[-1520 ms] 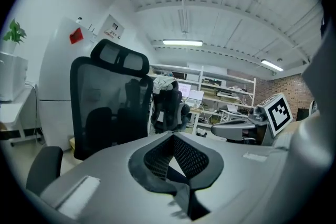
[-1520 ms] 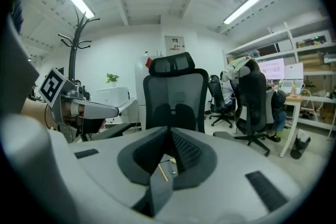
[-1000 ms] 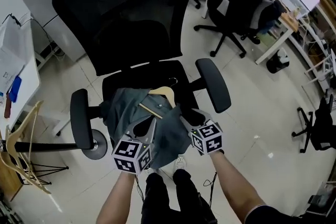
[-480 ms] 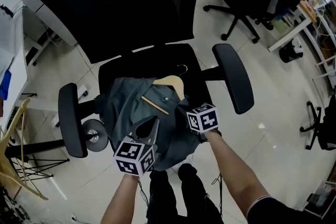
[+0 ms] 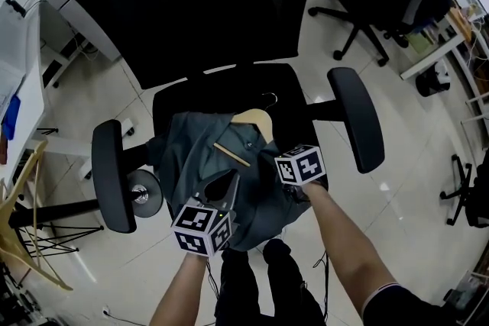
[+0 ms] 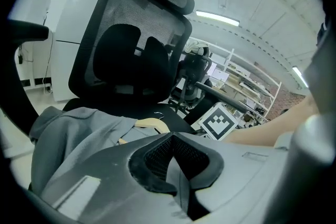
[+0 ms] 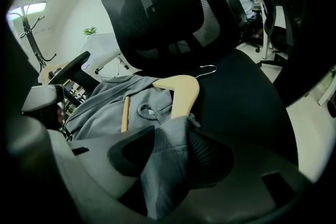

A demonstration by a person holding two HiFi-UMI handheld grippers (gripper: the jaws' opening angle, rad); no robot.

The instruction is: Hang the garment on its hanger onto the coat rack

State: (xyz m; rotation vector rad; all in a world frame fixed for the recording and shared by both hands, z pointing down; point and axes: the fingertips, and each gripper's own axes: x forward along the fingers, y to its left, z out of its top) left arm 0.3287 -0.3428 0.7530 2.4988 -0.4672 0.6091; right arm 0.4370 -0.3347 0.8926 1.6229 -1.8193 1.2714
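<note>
Grey fabric garment (image 5: 187, 156) pinched on the black office chair (image 5: 221, 91).
Your right gripper (image 7: 169, 136) had just closed on its fold; your left gripper (image 6: 170, 136) was clenched, empty.

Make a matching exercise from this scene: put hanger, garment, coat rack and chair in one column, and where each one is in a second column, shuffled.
Column one:
1 hanger
2 garment
3 coat rack
4 chair

Column two:
A upright in the far background
B black, standing on the pale tiled floor
C crumpled on the chair's seat
D inside the garment's neck, hook toward the chair's back

Pairs: 1-D, 2-C, 3-A, 4-B
</note>
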